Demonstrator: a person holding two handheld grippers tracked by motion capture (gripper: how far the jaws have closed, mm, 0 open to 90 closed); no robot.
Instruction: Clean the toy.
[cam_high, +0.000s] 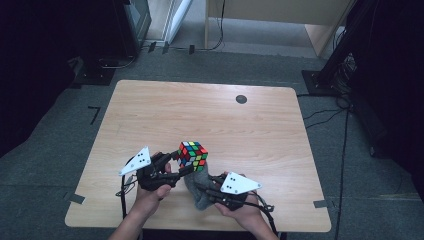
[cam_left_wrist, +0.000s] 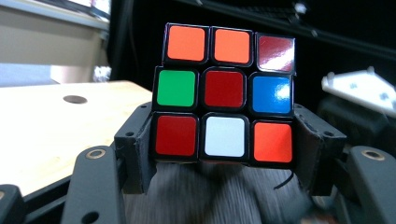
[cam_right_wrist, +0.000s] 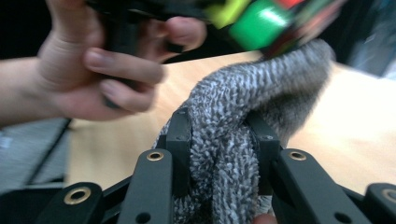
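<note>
Right now the left gripper (cam_high: 176, 165) squeezes the puzzle cube (cam_high: 193, 155) tight above the table (cam_high: 150, 115) so it stays put, while the right gripper (cam_high: 206, 186) pinches a grey cloth (cam_high: 199, 177) and presses it up underneath, likely to wipe it.

The high view looks down over the whole table (cam_high: 150, 110), while both gripper views sit close, sharing the cube (cam_left_wrist: 226, 93) and grey cloth (cam_right_wrist: 243, 121).
</note>
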